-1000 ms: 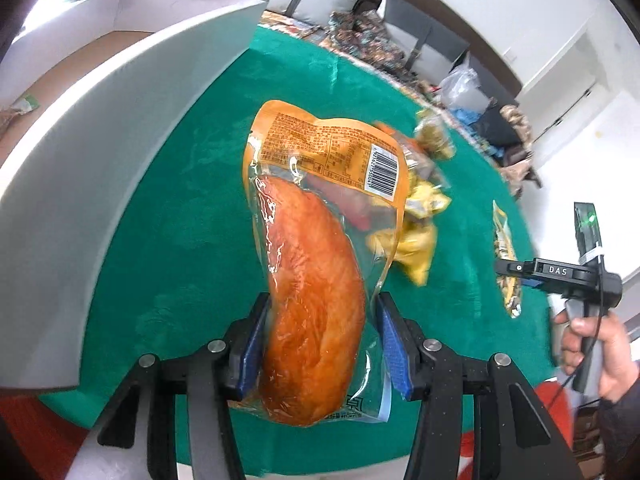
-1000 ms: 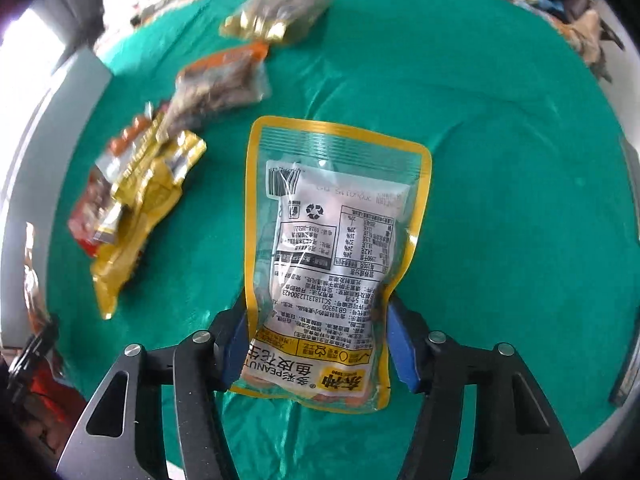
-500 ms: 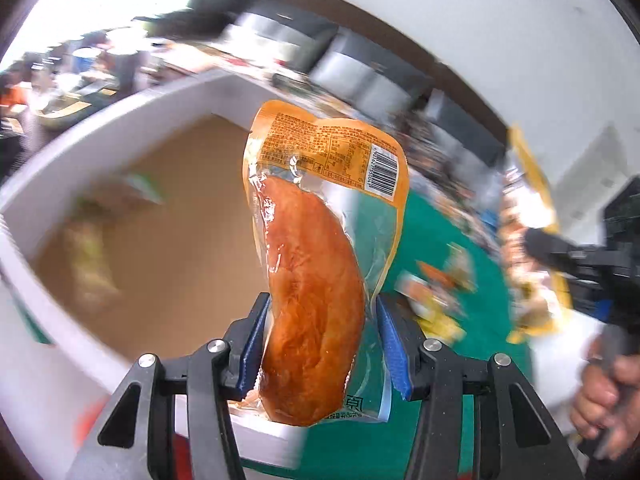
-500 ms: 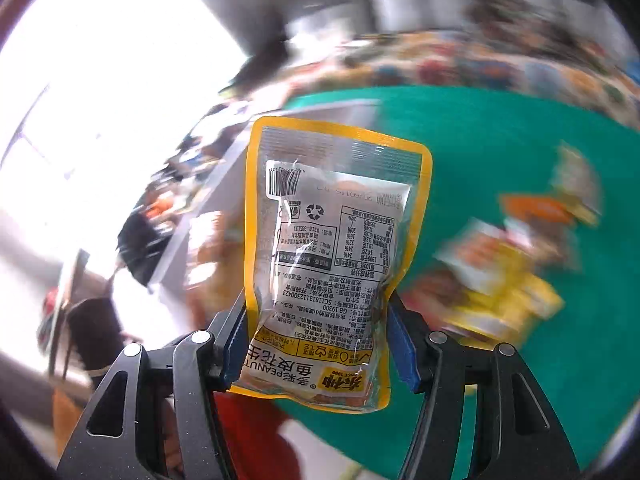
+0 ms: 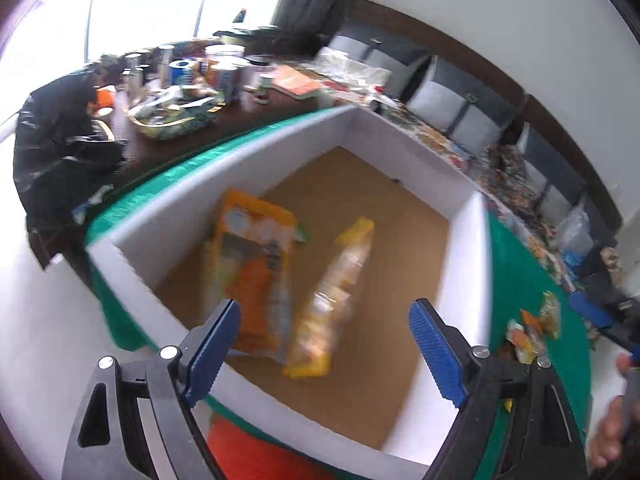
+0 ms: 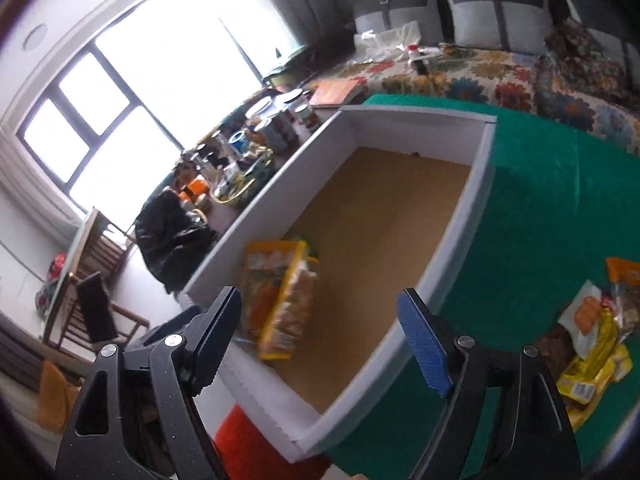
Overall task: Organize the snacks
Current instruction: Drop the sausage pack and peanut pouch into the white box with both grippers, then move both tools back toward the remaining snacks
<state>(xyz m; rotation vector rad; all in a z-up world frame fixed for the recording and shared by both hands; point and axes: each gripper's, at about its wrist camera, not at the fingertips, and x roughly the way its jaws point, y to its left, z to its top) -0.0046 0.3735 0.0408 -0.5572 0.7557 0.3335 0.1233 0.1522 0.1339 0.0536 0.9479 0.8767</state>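
Left wrist view: left gripper (image 5: 324, 344) stands wide, blue ribbed pads apart with nothing between them; its jaws have just been opening. Below it sits a shallow white-walled cardboard box with a brown floor (image 5: 460, 196), resting on the green-cloth counter (image 5: 516, 264). Two packets are inside the box, both motion-blurred: an orange clear-fronted sausage packet (image 5: 256, 280) toward the left wall, and just beside it on the right a yellow-edged clear peanut pouch (image 5: 332, 300). Whether they have settled flat on the floor cannot be told from the blur.

A small heap of yellow and orange snack wrappers (image 5: 532, 328) lies on the counter outside the box's right wall. At the lower right edge, part of a person's hand (image 5: 608, 432) shows.

Right wrist view: right gripper (image 6: 320, 332) is likewise released, pads spread and bare; its jaws have just been opening too. The same box (image 6: 480, 184) lies ahead, with the sausage packet (image 6: 260, 292) and peanut pouch (image 6: 296, 316) overlapping near its left wall. The remaining wrappers (image 6: 600, 336) are piled on the green counter (image 6: 540, 216) to the right, well apart from the box.
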